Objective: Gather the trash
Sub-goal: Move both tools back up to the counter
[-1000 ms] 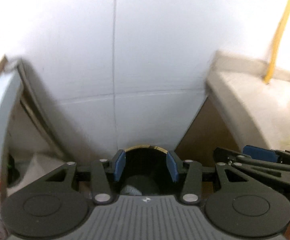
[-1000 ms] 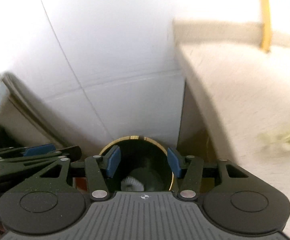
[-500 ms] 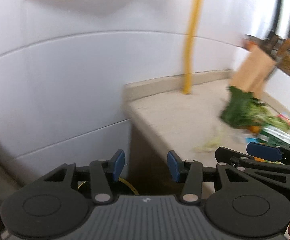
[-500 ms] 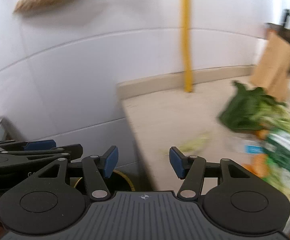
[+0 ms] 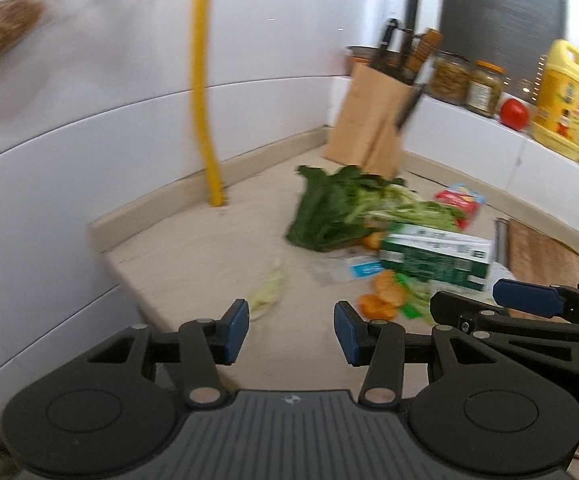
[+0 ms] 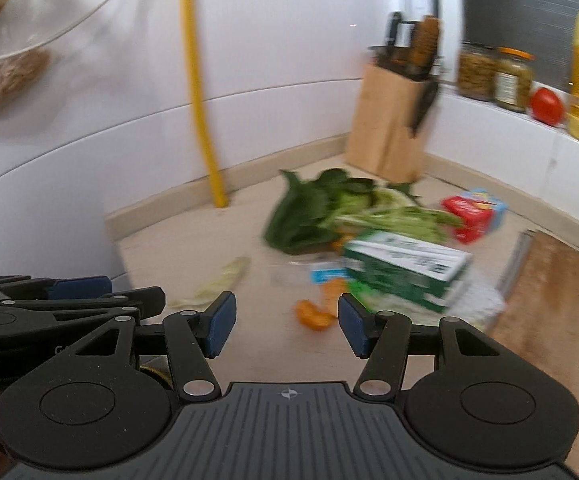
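Trash lies on the beige counter (image 5: 193, 256): a pale vegetable scrap (image 5: 267, 292) (image 6: 217, 282), orange peels (image 5: 381, 300) (image 6: 315, 314), a green-and-white carton (image 5: 435, 256) (image 6: 405, 270), a red carton (image 5: 459, 202) (image 6: 471, 214) and a blue-labelled clear wrapper (image 5: 353, 268) (image 6: 321, 274). Leafy greens (image 5: 341, 208) (image 6: 317, 208) lie behind them. My left gripper (image 5: 287, 328) is open and empty, above the counter's near edge. My right gripper (image 6: 283, 324) is open and empty, just short of the peels.
A wooden knife block (image 5: 373, 128) (image 6: 393, 128) stands in the back corner. A yellow pipe (image 5: 205, 100) runs down the wall. Jars (image 5: 485, 88), a tomato (image 5: 513, 112) and a yellow bottle (image 5: 565, 100) sit on the ledge. A wooden board (image 6: 549, 292) lies at the right.
Both grippers have swung up and right, from over the black bin beside the counter to facing the trash on the counter. Both stayed open and empty.
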`<act>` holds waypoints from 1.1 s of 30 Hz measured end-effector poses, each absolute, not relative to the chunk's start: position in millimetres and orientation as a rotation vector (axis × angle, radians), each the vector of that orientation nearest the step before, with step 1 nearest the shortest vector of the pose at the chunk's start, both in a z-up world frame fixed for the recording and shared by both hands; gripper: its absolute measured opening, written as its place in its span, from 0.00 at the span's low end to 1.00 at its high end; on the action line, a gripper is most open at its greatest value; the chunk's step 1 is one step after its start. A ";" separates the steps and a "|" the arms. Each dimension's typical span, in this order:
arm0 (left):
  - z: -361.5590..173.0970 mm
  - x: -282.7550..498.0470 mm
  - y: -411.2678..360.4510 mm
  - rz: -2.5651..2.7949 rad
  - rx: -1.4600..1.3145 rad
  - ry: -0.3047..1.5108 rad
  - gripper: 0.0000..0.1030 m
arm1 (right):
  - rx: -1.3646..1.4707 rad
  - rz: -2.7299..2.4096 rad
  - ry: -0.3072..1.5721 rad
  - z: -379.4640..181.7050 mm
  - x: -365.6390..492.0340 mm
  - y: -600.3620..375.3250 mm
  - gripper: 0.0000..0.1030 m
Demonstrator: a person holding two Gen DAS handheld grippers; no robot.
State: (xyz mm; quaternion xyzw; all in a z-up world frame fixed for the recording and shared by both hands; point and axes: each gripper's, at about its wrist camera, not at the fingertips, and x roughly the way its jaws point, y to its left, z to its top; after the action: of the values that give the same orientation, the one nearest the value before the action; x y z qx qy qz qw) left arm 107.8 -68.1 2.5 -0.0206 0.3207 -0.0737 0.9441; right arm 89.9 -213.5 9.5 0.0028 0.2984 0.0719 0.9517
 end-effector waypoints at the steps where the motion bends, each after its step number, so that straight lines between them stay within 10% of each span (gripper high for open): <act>1: 3.4 107.8 -72.5 -0.160 -0.035 0.652 0.40 | 0.012 0.133 0.605 9.4 89.2 -218.9 0.62; 33: -14.0 170.3 -110.8 -0.208 -0.009 0.743 0.40 | 0.006 0.091 0.662 -6.3 135.2 -263.5 0.64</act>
State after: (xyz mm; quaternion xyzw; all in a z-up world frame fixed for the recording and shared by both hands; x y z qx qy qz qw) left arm 170.3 -110.8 -14.0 -0.0044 0.3624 -0.1015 0.9265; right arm 135.2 -263.5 -6.3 0.0028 0.3249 0.0449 0.9447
